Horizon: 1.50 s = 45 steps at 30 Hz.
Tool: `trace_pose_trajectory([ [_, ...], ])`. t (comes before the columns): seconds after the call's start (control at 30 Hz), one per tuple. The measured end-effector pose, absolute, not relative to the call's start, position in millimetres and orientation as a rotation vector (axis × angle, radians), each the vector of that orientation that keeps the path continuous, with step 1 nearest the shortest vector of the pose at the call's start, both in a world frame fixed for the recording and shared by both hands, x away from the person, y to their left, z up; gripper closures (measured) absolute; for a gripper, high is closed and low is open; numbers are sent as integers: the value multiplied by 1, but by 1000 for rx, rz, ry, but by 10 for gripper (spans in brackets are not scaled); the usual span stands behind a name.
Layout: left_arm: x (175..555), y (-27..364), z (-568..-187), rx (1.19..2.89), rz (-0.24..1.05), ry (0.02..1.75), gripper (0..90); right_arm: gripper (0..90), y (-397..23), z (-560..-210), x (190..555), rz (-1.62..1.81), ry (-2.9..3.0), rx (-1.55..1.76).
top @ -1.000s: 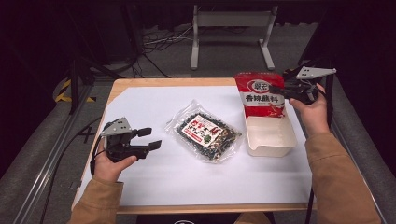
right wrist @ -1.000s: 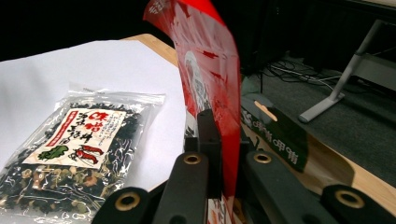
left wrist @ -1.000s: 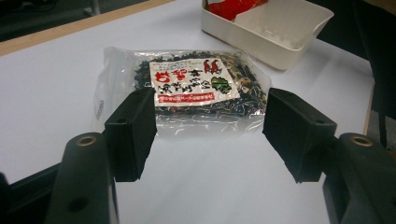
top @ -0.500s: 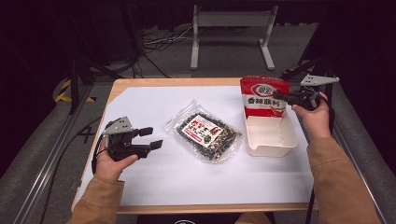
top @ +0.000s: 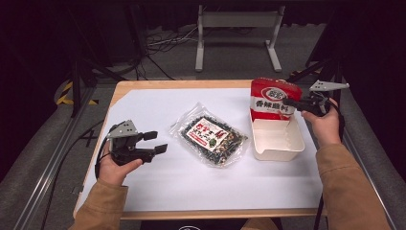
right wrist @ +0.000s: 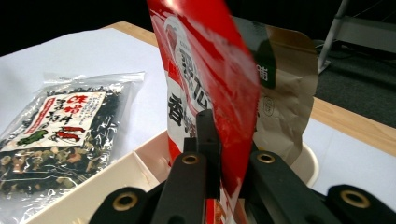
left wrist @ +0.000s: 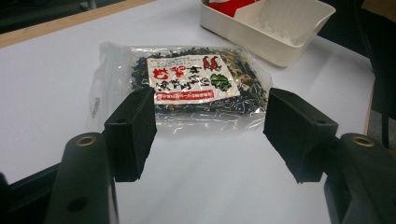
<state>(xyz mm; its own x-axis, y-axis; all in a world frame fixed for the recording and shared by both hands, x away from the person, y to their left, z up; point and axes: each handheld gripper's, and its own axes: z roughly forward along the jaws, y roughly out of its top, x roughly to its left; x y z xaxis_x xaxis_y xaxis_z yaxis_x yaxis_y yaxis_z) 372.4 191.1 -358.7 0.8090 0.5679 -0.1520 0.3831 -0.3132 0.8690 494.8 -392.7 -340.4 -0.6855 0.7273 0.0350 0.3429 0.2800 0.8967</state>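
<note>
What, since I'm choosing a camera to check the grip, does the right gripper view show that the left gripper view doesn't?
Right gripper view: the right gripper shut on the red pouch, and the pouch's brown back. Left gripper view: the left gripper open, jaws framing the clear bag without touching it. Both: that bag, the white tray and the white table.

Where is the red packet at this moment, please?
In the high view the red packet stands upright at the far end of the white tray, on the table's right side, pinched at its edge by the right tongs.
</note>
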Motion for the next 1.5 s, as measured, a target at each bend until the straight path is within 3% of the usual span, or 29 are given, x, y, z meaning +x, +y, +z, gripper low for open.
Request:
trace_pose_trajectory([
  [0.17, 374, 191, -361, 1959, 251, 734, 352, 792, -392, -339, 492, 1378, 2171, 997],
  [0.37, 377, 191, -363, 1970, 270, 752, 351, 580, -388, -333, 484, 1361, 2135, 1040],
  [0.6, 378, 190, -363, 1966, 257, 763, 347, 470, -387, -328, 470, 1308, 2120, 1089],
  [0.9, 379, 189, -363, 1974, 262, 757, 346, 410, -394, -329, 446, 1314, 2047, 1106],
  [1.5, 387, 181, -366, 1987, 356, 812, 351, 406, -376, -331, 388, 1327, 2058, 1006],
])
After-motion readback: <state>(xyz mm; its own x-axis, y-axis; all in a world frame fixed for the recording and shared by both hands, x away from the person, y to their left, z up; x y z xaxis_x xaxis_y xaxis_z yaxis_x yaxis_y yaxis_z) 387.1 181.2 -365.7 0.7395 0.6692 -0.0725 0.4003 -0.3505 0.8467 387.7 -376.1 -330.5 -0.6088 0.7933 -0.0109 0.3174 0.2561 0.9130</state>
